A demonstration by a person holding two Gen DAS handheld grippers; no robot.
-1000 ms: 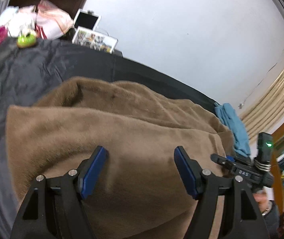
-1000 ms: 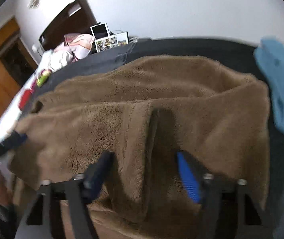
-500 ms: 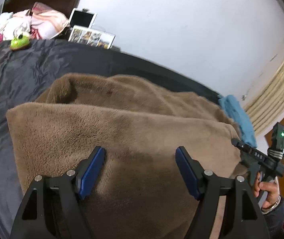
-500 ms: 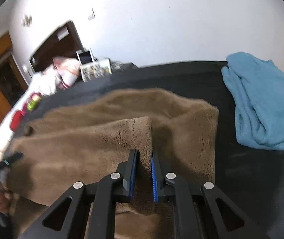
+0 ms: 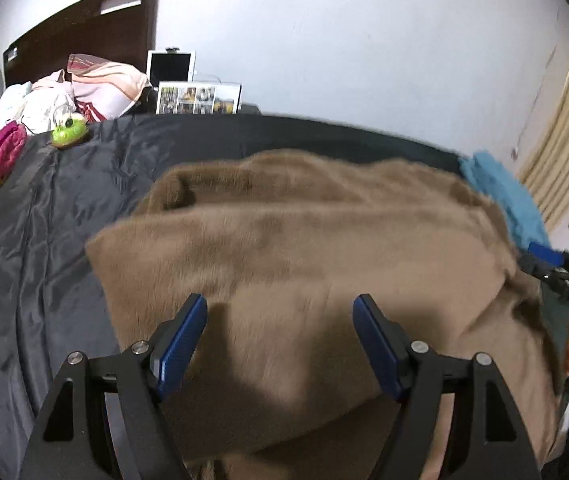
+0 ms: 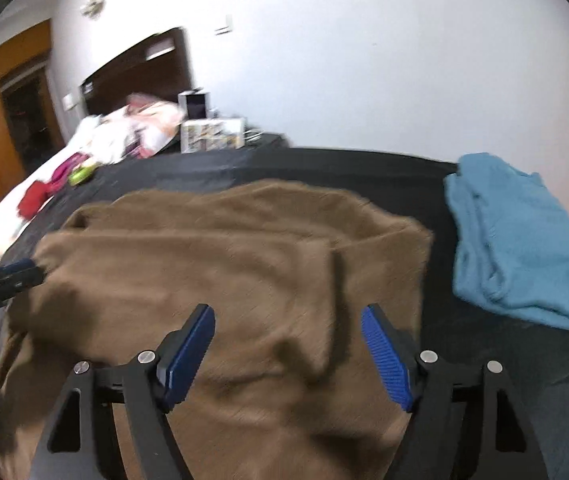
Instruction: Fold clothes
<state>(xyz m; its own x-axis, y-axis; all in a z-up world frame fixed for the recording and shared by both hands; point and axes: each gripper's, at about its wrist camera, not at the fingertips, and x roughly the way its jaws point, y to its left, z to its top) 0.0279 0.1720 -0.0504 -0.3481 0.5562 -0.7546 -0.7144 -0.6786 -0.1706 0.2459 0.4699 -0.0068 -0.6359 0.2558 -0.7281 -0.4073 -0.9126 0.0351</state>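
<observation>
With both my left tool (image 5: 280,340) and right tool (image 6: 288,350) gaping empty, the brown fleece garment (image 6: 224,280) on the bed (image 5: 44,220) looked soft, thick and floppy, best pinched at its folded edge.

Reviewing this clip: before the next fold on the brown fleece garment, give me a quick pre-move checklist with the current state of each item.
1. Left gripper free of cloth: ok, jaws wide open above the brown fleece garment.
2. Right gripper free of cloth: ok, jaws open, nothing between them.
3. Garment lying on the dark bedcover: ok for the far part; its near edge is hidden below the grippers, cannot tell.
4. Top folded layer flat: not ok, a raised crease runs down its right side.
5. Blue garment clear of the fleece: ok, a strip of dark cover separates them.
6. Image sharpness for picking a grasp edge: not ok, both views are motion-blurred.
</observation>
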